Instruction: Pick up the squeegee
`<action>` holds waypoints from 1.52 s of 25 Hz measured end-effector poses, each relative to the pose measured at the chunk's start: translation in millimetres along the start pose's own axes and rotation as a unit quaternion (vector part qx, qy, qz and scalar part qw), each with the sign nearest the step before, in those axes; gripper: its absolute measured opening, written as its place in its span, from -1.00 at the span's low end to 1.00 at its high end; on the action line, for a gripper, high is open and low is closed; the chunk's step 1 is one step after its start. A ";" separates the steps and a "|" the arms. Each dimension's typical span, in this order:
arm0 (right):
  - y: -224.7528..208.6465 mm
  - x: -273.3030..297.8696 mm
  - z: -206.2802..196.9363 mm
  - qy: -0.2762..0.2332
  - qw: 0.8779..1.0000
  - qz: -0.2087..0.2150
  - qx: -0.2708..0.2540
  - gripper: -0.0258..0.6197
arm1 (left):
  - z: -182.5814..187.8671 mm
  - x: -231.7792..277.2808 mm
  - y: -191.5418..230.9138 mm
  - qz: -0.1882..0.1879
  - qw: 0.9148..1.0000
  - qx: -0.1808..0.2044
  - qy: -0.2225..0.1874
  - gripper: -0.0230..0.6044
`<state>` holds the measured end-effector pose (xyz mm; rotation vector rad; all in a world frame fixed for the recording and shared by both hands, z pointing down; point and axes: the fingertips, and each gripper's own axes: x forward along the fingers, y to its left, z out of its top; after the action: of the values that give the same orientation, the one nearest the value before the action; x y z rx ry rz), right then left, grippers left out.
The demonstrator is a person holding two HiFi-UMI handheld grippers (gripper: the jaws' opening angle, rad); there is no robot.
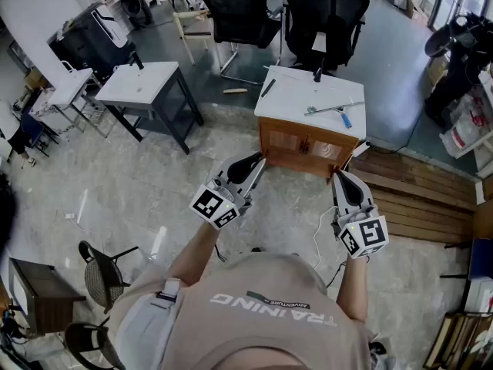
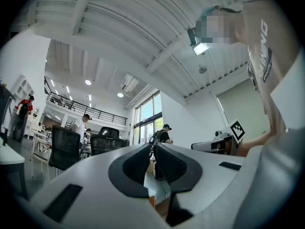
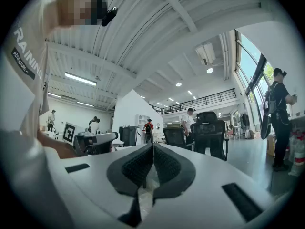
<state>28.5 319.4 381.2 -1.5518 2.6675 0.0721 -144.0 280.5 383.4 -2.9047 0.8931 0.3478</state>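
A white side table (image 1: 142,83) stands off to the left, well apart from the work and with no part in it. The left gripper (image 1: 256,162) is held out in front of the person, tipped slightly upward. Its own view shows its jaws (image 2: 152,147) a narrow slit apart with nothing between them, so it looks to be idle rather than set for a grasp. Ahead of both grippers stands a small wooden cabinet (image 1: 304,149) with a white top. A black pen (image 1: 267,88) lies near the top's left edge. The squeegee (image 1: 333,109) lies flat toward the right side of the top, its long bar across and its blue handle pointing at the person, which gives a clear approach from the front. The right gripper (image 1: 340,176) is held level, just short of the cabinet's right corner. Its jaws (image 3: 153,147) are pressed together and empty. It is the nearer of the two to the squeegee, so it is probably the one to pick it up. It would have to open its jaws and reach over the top first.
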 end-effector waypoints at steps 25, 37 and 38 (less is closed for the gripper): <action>-1.8 23.6 1.1 -0.010 0.999 -0.032 0.003 -0.82 | -8.1 1.7 34.7 -0.002 1.000 -0.001 0.024 -0.77; 10.3 54.1 -4.6 0.008 0.998 -0.065 0.007 -0.82 | -16.9 -6.6 86.1 -0.010 0.999 -0.013 0.036 -0.77; 9.7 54.1 -6.5 0.008 0.997 -0.070 0.010 -0.82 | -19.4 -7.3 88.6 -0.011 0.999 -0.016 0.036 -0.77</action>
<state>-6.8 276.8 384.0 -1.7340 2.5550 0.0268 -196.0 208.4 402.9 -2.9704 0.8734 0.2602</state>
